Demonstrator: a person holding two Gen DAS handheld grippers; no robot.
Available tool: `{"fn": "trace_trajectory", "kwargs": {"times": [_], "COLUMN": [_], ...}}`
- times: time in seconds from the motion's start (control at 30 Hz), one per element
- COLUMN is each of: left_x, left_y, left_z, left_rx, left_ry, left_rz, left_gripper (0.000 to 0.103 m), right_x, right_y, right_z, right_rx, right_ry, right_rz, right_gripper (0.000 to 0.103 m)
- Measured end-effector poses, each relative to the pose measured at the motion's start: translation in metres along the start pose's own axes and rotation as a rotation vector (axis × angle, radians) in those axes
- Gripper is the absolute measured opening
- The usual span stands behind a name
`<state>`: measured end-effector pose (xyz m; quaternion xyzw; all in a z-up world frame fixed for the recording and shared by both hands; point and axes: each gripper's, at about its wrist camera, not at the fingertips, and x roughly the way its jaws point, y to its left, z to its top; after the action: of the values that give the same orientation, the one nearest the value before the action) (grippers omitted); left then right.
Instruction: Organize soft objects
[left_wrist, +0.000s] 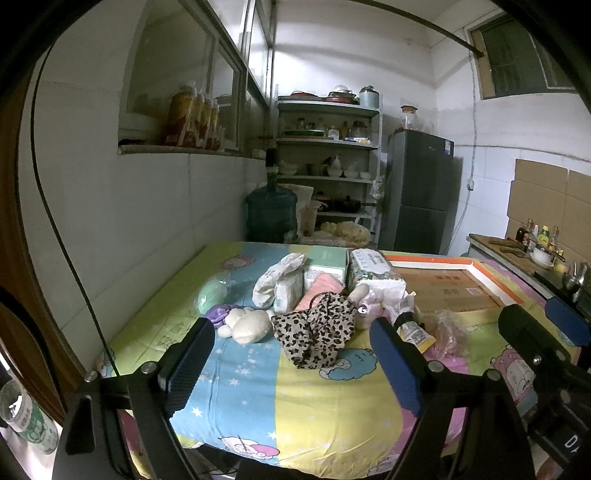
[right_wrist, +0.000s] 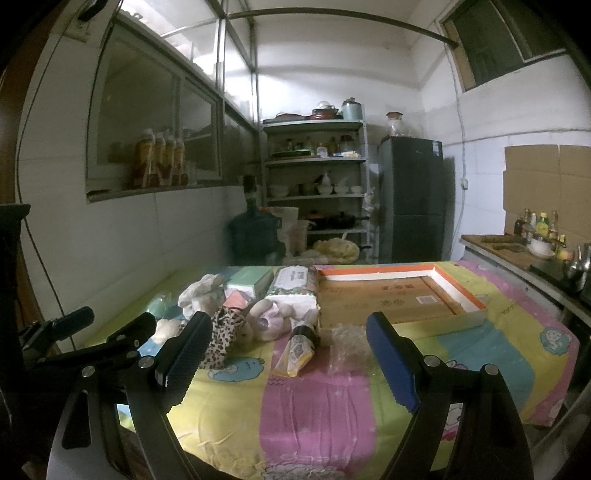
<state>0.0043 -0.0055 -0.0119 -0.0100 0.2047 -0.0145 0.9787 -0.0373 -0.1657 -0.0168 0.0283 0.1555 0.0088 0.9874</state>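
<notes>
Leopard-print cloth (left_wrist: 314, 334) lies at twelve o'clock of the left hand-held gripper (left_wrist: 291, 354), spread and empty. Right hand-held gripper (right_wrist: 286, 354) is spread too. I'd pinch a thick fold, then carry it to the tray (right_wrist: 458, 295) at two o'clock.

Between the left fingers lies a leopard-print cloth (left_wrist: 314, 338) — tan with black spots — on a sheet (left_wrist: 258, 406) striped blue, yellow, green and pink with cartoon sheep. Just beyond its left finger sits a cream plush (left_wrist: 245, 324). Past the right fingers, the tray (right_wrist: 458, 295) — orange-and-white rim, brown floor.
</notes>
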Motion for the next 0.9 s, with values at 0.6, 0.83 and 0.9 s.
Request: {"fn": "trace_trajectory", "kwargs": {"times": [0.6,0.83,0.9], "left_x": [0.016,0.029,0.034], "left_y": [0.02,0.035,0.039], "left_z": [0.002,-0.001,-0.002], "left_rx": [-0.027,-0.049,-0.053], "left_ry": [0.04,0.05,0.054], "left_rz": [0.018,0.025,0.03], "left_gripper": [0.086,0.086,0.086], "right_x": [0.014,0.031,0.035], "right_y": [0.002,0.003,0.003], "right_z": [-0.002,-0.006,-0.008], "right_rx": [0.009,0.018,0.036], "right_ry": [0.021,0.051,0.055], "right_rz": [0.033,0.066,0.105], "right_gripper": [0.087,0.087,0.087]}}
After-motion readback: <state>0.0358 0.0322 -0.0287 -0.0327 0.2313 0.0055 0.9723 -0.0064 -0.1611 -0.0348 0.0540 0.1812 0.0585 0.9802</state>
